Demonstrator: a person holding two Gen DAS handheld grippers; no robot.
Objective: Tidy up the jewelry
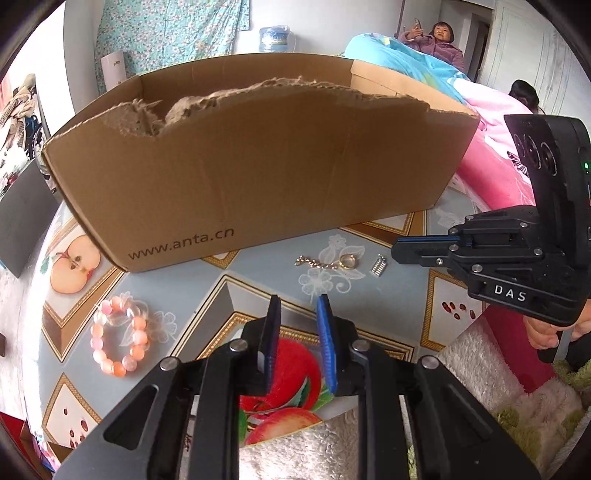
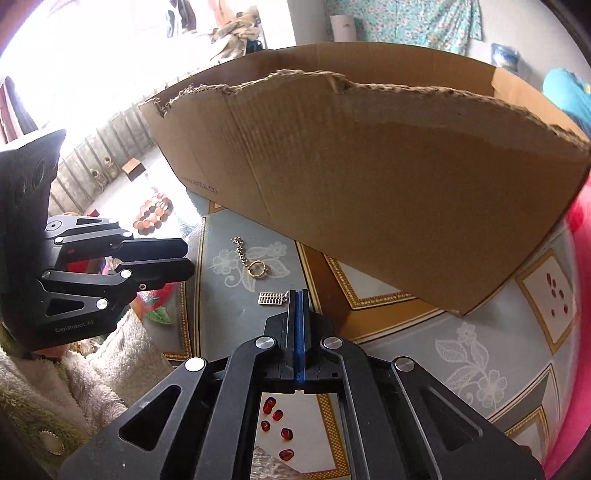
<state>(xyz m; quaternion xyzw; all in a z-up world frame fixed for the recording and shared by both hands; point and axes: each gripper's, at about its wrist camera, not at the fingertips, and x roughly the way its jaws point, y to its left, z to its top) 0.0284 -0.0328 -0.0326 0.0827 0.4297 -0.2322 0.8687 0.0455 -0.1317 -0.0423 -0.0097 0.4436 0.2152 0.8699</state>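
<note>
place: home bedroom | cues: quilted bed [image 1: 406, 55], floral curtain [image 1: 166, 33], fruit-print tablecloth [image 1: 369, 306] (lived-in)

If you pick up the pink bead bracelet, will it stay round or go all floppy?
The pink bead bracelet will probably sag, since it is separate beads on a string. The smooth, shiny beads may slip between the pads, and if pushed it would likely slide rather than roll.

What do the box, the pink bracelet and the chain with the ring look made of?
Box: corrugated cardboard, matte brown, torn fluted top edge. Bracelet: glossy translucent pink-orange beads, glass or stone, can't tell which. Chain with ring: shiny gold-coloured metal; plated or solid unclear.
</note>
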